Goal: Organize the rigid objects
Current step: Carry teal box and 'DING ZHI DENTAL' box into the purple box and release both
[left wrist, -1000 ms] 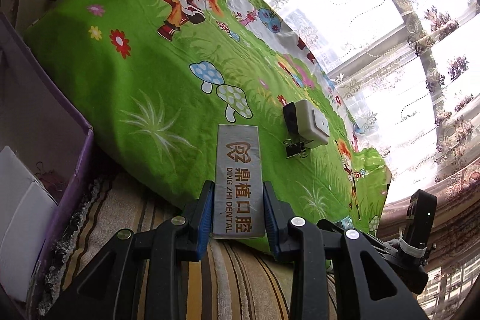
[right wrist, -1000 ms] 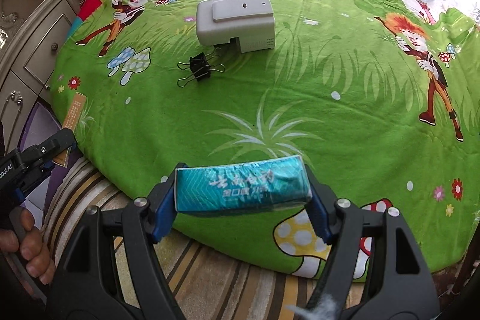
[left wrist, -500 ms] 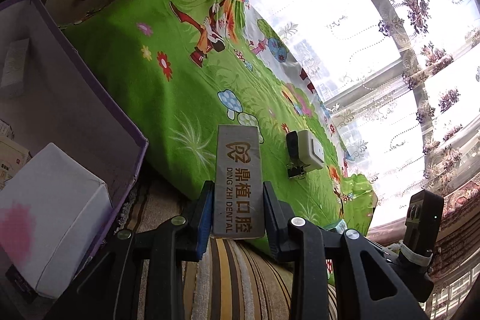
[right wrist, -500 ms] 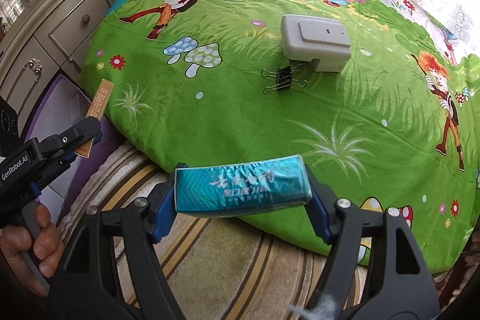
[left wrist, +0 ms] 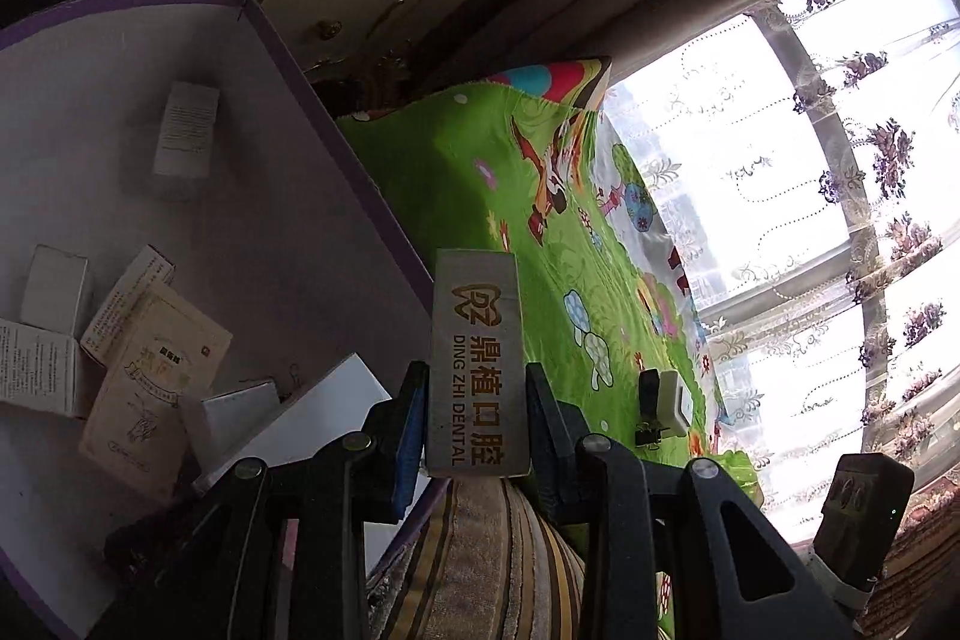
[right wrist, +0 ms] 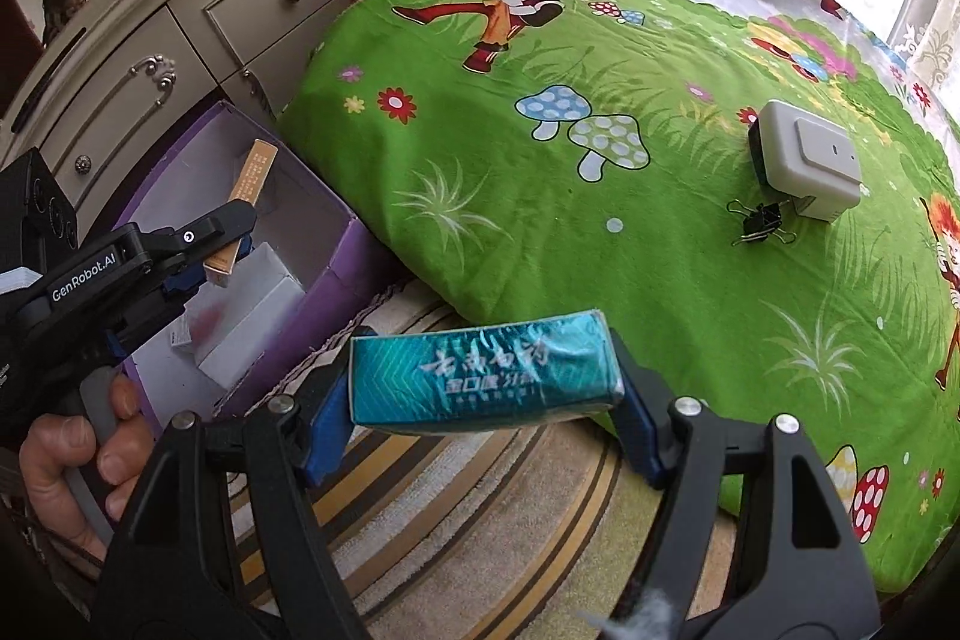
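My left gripper (left wrist: 477,430) is shut on a narrow dental box (left wrist: 476,358) with gold lettering, held over the near wall of the purple storage box (left wrist: 336,148). In the right wrist view the same orange-sided dental box (right wrist: 243,205) hangs above the purple storage box (right wrist: 336,250), gripped by the left gripper (right wrist: 204,250) in a person's hand (right wrist: 72,454). My right gripper (right wrist: 480,403) is shut on a teal box (right wrist: 483,376) over the striped rug. A white device (right wrist: 807,166) and a black binder clip (right wrist: 759,223) lie on the green blanket (right wrist: 540,220).
Several white and cream cartons (left wrist: 153,382) lie inside the purple box. A cream dresser (right wrist: 198,34) with drawers stands behind it. A striped rug (right wrist: 450,514) covers the floor between box and blanket. Lace curtains (left wrist: 840,220) hang by the window.
Both grippers swung left, away from the blanket toward the purple box. The left one now looks into the box with its dental box; the right one carries the teal box over the rug.
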The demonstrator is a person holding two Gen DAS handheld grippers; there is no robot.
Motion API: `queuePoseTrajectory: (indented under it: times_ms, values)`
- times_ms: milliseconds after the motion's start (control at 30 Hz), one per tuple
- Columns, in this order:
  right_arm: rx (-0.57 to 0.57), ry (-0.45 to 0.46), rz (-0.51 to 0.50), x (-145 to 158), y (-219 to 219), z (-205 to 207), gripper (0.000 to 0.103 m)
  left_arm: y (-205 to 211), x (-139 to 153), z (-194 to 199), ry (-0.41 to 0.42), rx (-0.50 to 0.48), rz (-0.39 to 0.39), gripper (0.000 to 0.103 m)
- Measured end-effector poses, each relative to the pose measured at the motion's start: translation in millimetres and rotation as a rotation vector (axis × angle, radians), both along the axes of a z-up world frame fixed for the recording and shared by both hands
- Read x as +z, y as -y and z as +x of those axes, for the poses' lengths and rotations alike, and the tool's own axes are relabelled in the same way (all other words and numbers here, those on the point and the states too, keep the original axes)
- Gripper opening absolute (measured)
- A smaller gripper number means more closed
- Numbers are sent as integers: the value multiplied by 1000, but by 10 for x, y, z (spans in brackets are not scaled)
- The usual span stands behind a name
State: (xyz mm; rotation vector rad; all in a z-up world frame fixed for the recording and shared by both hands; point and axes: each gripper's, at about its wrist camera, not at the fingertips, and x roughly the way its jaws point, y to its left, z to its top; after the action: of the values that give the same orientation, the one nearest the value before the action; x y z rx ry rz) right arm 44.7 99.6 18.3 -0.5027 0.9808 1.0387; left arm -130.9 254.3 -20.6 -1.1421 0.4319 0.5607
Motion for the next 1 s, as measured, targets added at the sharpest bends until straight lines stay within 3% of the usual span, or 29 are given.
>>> queuePoseTrajectory:
  times_ms: [267,533,600,667,733,1000]
  values:
    - [154,-15,-22,-144,-421,-454,76,-410,-207,-554,-48,171,-45,32]
    - [274,-12,-12,-153,-781,-827,76,-553,-327,-906,-83,281,-72,32]
    - [316,-5,0,-132,-859,-940,76,-553,-346,-971,-90,299,-83,34]
    - [364,-10,1,-129,-930,-1054,77,-559,-355,-985,-98,313,-94,47]
    - [399,-12,-9,-149,-972,-1147,87,-556,-360,-994,-103,318,-95,56]
    - [380,-19,-22,-177,-935,-1101,89,-517,-332,-965,-118,313,-93,58]
